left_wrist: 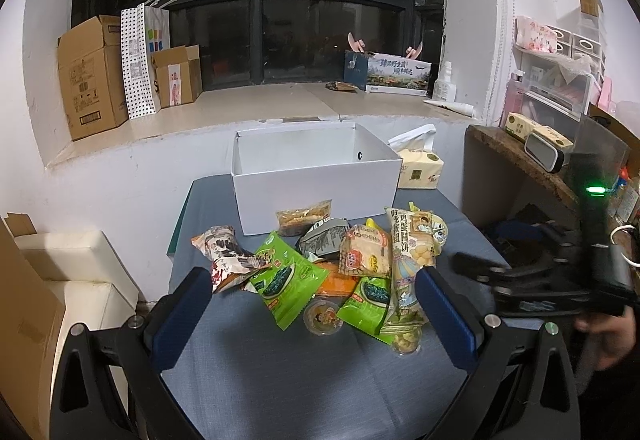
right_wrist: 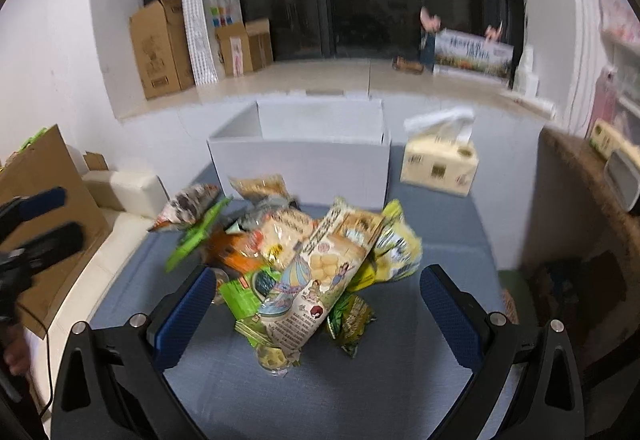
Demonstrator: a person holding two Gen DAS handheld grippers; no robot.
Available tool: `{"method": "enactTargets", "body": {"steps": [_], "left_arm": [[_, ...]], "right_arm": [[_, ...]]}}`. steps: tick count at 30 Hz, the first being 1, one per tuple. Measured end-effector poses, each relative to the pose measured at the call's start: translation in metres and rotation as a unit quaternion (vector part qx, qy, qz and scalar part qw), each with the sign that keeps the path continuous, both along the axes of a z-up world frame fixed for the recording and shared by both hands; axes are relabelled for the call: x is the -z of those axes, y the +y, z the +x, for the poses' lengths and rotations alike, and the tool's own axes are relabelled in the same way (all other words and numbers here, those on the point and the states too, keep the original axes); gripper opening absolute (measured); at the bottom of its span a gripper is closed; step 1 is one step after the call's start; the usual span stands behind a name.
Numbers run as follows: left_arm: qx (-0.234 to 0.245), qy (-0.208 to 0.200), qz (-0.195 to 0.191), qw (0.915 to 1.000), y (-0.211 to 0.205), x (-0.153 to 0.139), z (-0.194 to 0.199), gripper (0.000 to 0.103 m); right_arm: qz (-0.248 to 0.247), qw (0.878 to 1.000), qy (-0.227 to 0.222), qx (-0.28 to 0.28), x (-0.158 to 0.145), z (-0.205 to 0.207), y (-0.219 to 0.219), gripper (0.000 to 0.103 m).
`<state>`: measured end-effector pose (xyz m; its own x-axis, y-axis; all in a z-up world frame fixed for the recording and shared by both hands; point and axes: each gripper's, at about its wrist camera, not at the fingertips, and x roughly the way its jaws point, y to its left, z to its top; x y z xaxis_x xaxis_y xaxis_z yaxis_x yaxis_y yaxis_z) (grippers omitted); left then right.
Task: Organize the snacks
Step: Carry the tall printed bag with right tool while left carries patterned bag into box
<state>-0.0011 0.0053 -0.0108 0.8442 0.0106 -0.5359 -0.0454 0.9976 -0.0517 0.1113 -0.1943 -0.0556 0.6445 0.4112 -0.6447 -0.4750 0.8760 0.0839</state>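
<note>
Snack pile [left_wrist: 336,272] sits on the blue-grey bench [left_wrist: 280,372], just in front of the white box [left_wrist: 316,176], which is the landmark here. White box is open-topped, nothing seen inside from the left wrist view. Nearest the box front wall: a clear pack of brown snacks [left_wrist: 305,218], touching or nearly touching it. A grey foil pack [left_wrist: 322,240] lies just in front of that. Left-front of the box: a red-white-black bag [left_wrist: 226,258] and a green seaweed pack [left_wrist: 286,276]. Right-front of the box: an orange-label cracker pack [left_wrist: 365,256] and a tall egg-biscuit bag [left_wrist: 408,272] leaning across the pile. A small round jelly cup [left_wrist: 322,316] lies on the side of the pile farthest from the box. A tissue pack [left_wrist: 420,170] stands just right of the box, on the bench.

Left gripper [left_wrist: 312,304]: fingers spread wide, holding nothing, above the bench on the near side of the pile, away from the box. Right gripper [right_wrist: 316,304]: fingers also wide apart, empty, framing the egg-biscuit bag [right_wrist: 316,280] without touching. Right wrist view is motion-blurred, so pack details there are unclear. Cardboard boxes [left_wrist: 92,76] stand on the window ledge behind and left of the white box.
</note>
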Motion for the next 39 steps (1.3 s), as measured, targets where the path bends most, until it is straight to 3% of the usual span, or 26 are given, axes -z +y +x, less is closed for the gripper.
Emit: {"method": "enactTargets", "body": {"steps": [9, 10, 11, 12, 17, 21, 26, 33, 36, 38, 39], "left_arm": [[-0.021, 0.004, -0.025, 0.9995, 0.022, 0.013, 0.001, 0.103], [-0.024, 0.005, -0.033, 0.9991, 0.026, 0.016, 0.001, 0.103], [-0.029, 0.010, -0.042, 0.9987, 0.030, 0.018, 0.002, 0.103], [-0.033, 0.010, -0.045, 0.9984, 0.034, 0.021, 0.003, 0.103], [-0.049, 0.035, -0.069, 0.9958, 0.057, 0.036, 0.012, 0.103], [-0.063, 0.070, -0.098, 0.9908, 0.074, 0.050, 0.032, 0.103], [-0.098, 0.103, -0.107, 0.9841, 0.100, 0.063, 0.084, 0.103], [-0.148, 0.191, -0.136, 0.9608, 0.142, 0.109, 0.175, 0.103], [-0.148, 0.222, -0.159, 0.9504, 0.151, 0.133, 0.198, 0.102], [-0.156, 0.239, -0.160, 0.9449, 0.156, 0.146, 0.209, 0.088], [-0.156, 0.247, -0.170, 0.9410, 0.158, 0.154, 0.212, 0.053]], "right_arm": [[0.012, 0.991, 0.130, 0.016, 0.071, 0.084, 0.028, 0.100], [0.014, 0.989, 0.144, 0.015, 0.080, 0.090, 0.030, 0.094], [0.011, 0.987, 0.157, 0.015, 0.086, 0.093, 0.031, 0.064], [0.019, 0.985, 0.172, 0.006, 0.091, 0.095, 0.031, 0.050], [0.019, 0.992, 0.126, -0.008, 0.079, 0.076, 0.024, 0.038], [0.048, 0.993, 0.107, -0.007, 0.057, 0.063, 0.006, 0.038], [0.082, 0.993, 0.083, -0.001, 0.032, 0.048, -0.019, 0.038], [0.107, 0.993, 0.059, 0.008, 0.010, 0.030, -0.041, 0.038], [0.110, 0.992, 0.056, 0.008, 0.008, 0.028, -0.046, 0.038], [0.111, 0.992, 0.057, 0.010, 0.008, 0.027, -0.048, 0.038], [0.110, 0.992, 0.057, 0.010, 0.010, 0.026, -0.048, 0.038]]}}
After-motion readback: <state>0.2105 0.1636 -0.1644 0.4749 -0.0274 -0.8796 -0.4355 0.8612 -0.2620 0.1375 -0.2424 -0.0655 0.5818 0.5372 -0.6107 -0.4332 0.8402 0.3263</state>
